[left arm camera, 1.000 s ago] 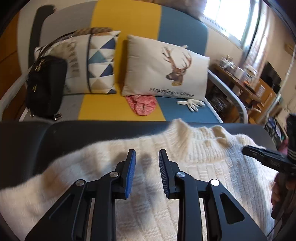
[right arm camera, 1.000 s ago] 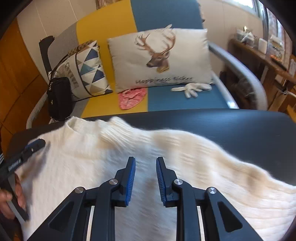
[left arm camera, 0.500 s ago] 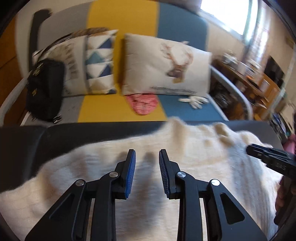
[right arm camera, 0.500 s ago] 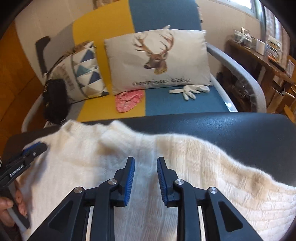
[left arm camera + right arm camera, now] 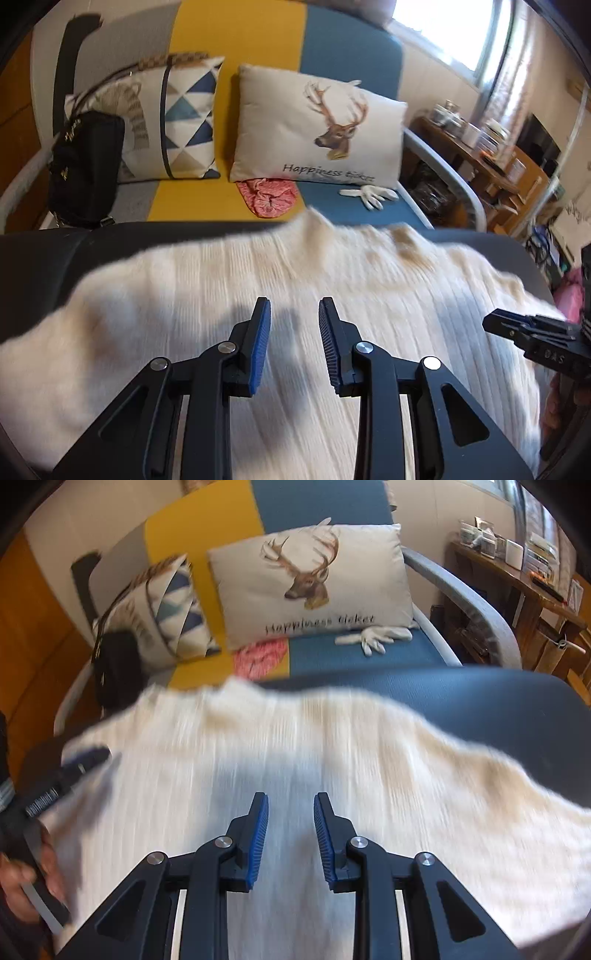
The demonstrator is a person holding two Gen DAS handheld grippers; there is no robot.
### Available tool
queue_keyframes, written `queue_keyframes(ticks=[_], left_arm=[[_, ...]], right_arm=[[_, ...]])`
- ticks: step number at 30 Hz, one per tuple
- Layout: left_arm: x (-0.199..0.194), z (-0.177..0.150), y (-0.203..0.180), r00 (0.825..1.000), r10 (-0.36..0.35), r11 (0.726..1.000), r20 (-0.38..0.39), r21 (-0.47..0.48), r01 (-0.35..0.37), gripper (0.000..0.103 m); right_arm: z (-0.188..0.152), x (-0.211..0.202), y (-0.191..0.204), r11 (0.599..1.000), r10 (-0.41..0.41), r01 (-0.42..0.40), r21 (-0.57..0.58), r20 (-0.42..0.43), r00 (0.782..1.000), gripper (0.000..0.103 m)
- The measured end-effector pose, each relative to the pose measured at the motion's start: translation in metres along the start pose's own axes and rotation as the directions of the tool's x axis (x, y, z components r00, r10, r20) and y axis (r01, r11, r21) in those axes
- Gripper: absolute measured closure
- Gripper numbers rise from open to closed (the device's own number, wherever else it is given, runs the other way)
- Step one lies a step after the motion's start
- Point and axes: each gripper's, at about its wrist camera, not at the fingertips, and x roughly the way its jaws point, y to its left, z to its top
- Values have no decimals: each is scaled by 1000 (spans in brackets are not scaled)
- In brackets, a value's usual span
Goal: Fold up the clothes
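Sweater (image 5: 332,295) spread flat on a dark table (image 5: 55,251), both grippers above it with jaws apart.

Nearest each camera, the left gripper (image 5: 294,343) and right gripper (image 5: 291,834) hang over the cream knit, blue pads parted, nothing between them and no cloth pinched; whether the fingertips touch the fabric cannot be told. In the left view the right gripper shows at the right edge over the sweater's side; in the right view the left gripper, with the hand (image 5: 22,878) holding it, sits at the left edge. The knit is blurred, its collar toward the far table edge. Beyond the table stands a sofa (image 5: 240,44) in grey, yellow and blue, bearing a deer pillow (image 5: 317,125), a triangle pillow (image 5: 173,122), a black bag (image 5: 85,170), a pink cloth (image 5: 267,195) and a white glove (image 5: 369,194).
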Motion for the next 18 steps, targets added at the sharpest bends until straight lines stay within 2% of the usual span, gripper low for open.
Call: queue_keyframes(ticks=[4,7,9,11,12,14,18], left_arm=[[-9,-31,-16,998,64,995,-19,82,-62,73],[-11,-41,-11,996,71,996,-49,59,-68,73],[-24,-46,-7,998,46,999,-41,21,-45,73],[-46,-56,-7,1000,19,1000,-13,4,-19,73],[-57,-62,-8,1000,1,1000,3,0,-1,73],[-71,-77,-16,1000,-6,1000,4,18,6,73],[-84,-113,-24,1000,1,999,-27,43,1,73]], right_arm=[[-34,-4,-14,994,-99,101,50,-38,994,79],[-42,-13,-29,991,-92,92,99,-7,996,80],[-47,-31,-41,985,-66,66,157,-7,998,81],[-61,-56,-53,979,-53,50,198,13,998,76],[-69,-68,-54,980,-4,-1,200,28,1000,76],[-88,-87,-50,984,56,-61,167,37,998,76],[-124,-98,-33,992,63,-62,108,-9,998,76]])
